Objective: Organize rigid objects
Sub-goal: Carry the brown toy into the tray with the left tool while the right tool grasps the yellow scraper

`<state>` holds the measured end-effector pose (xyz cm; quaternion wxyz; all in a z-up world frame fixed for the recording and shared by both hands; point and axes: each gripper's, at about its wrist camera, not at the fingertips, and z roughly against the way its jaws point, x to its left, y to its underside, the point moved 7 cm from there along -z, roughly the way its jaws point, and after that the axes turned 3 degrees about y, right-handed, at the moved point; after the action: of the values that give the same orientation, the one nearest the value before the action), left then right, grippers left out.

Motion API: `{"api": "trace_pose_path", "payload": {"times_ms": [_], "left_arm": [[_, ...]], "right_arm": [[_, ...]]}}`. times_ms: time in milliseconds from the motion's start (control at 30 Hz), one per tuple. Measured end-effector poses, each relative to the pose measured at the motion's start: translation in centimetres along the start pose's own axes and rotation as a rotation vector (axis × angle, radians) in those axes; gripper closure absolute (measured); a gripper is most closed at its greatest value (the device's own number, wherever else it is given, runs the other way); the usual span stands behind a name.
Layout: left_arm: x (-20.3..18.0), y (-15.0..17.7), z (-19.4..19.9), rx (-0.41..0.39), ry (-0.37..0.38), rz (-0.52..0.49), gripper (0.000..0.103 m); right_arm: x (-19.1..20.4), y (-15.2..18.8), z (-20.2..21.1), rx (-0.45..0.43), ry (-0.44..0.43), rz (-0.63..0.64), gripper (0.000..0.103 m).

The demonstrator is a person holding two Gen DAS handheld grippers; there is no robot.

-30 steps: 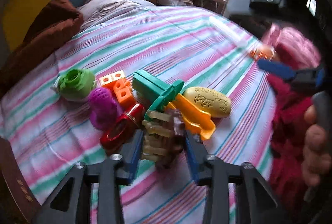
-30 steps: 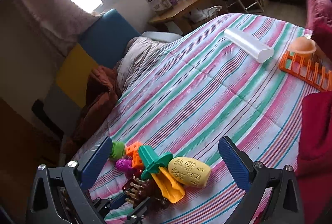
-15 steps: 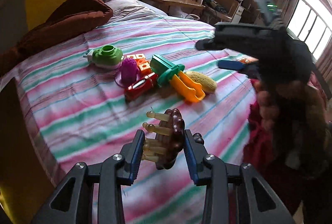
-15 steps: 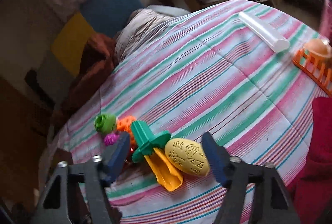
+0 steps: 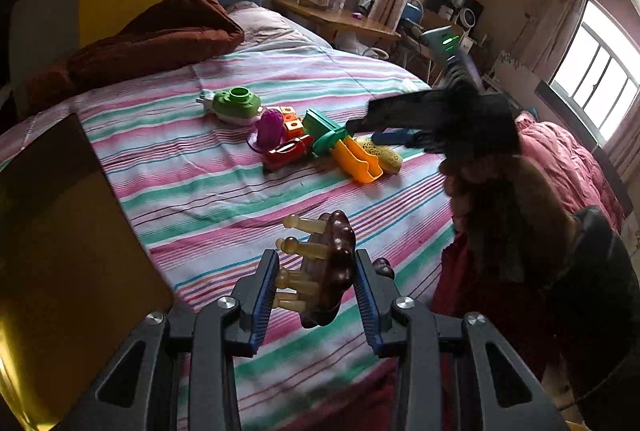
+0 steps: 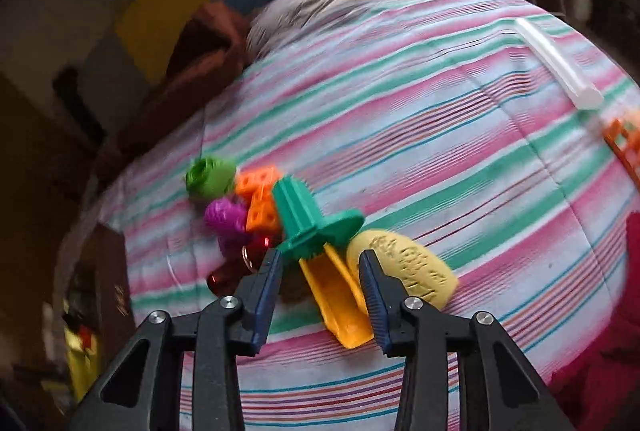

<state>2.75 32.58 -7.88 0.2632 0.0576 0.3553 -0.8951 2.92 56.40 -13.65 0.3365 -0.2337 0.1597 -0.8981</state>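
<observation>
The left tongs pinch a brown toy with pale pegs, held clear above the striped bed cover, near its front edge. It looks like hard moulded plastic: light, stiff and unlikely to deform. The pads sit on its 2 flanks, one against the peg side and one against the knobbly brown back. The pegs give an uneven face, so I judge the hold could pivot if the toy is swung fast.

The right tongs have just been closing and now stand narrowed over the orange scoop, one pad on each side of it. Whether the pads already press on it I cannot tell from the blurred view. The scoop is joined to a green T-shaped handle, and together they form one long rigid piece lying on the bed cover, with a yellow embossed oval touching its right side. The scoop's thin walls look smooth and may slide between the pads. The ribbed green stem seems the firmer place to take hold, and closer to the balance point.

The other toys sit bunched just behind: a green ring-shaped toy, orange blocks, a purple bumpy toy and a red shiny one. All look hard and light. They lie so close that lifting one could nudge its neighbours on the soft bedding.
</observation>
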Motion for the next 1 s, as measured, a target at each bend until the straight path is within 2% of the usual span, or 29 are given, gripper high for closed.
{"api": "trace_pose_path", "payload": {"times_ms": [67,100,167,233,300,467,567,633,700,833,867,933,967,1000], "left_arm": [[0.1,0.2,0.7,-0.012,0.000,0.006,0.066],[0.2,0.2,0.9,-0.015,0.002,0.011,0.066],[0.3,0.4,1.7,-0.027,0.006,0.022,0.066],[0.4,0.5,2.4,-0.039,0.004,0.026,0.066],[0.7,0.6,3.2,-0.055,-0.002,0.034,0.066],[2.6,0.9,5.2,-0.092,-0.017,0.092,0.066],[4.3,1.2,6.4,-0.112,-0.036,0.141,0.066],[5.4,1.4,7.3,-0.127,-0.055,0.170,0.066],[6.9,1.7,8.2,-0.142,-0.076,0.204,0.066],[9.6,2.5,10.2,-0.173,-0.127,0.261,0.066],[10.5,2.7,10.8,-0.183,-0.142,0.278,0.066],[12.3,3.3,11.9,-0.194,-0.182,0.309,0.066],[13.5,3.7,12.4,-0.196,-0.214,0.328,0.066],[14.6,4.0,12.7,-0.194,-0.243,0.346,0.066]], "right_arm": [[0.7,0.6,-1.2,0.049,0.023,0.056,0.060],[1.0,0.9,-1.5,0.056,0.062,0.103,0.060],[1.0,1.9,-2.5,0.113,0.078,0.126,0.060],[1.3,2.7,-3.4,0.161,0.097,0.169,0.065],[1.8,2.7,-3.5,0.146,0.116,0.214,0.070],[1.5,3.0,-3.9,0.160,0.112,0.203,0.068],[1.3,3.0,-4.0,0.165,0.083,0.166,0.065],[1.3,3.0,-4.2,0.168,0.057,0.153,0.056],[2.0,3.0,-4.5,0.177,0.031,0.155,0.041],[3.0,3.4,-4.8,0.176,0.070,0.223,0.038],[3.0,3.4,-4.8,0.175,0.077,0.230,0.040],[3.0,3.4,-4.9,0.172,0.102,0.235,0.050],[2.8,3.4,-4.9,0.166,0.125,0.236,0.065],[2.6,3.3,-4.9,0.160,0.147,0.233,0.073]]}}
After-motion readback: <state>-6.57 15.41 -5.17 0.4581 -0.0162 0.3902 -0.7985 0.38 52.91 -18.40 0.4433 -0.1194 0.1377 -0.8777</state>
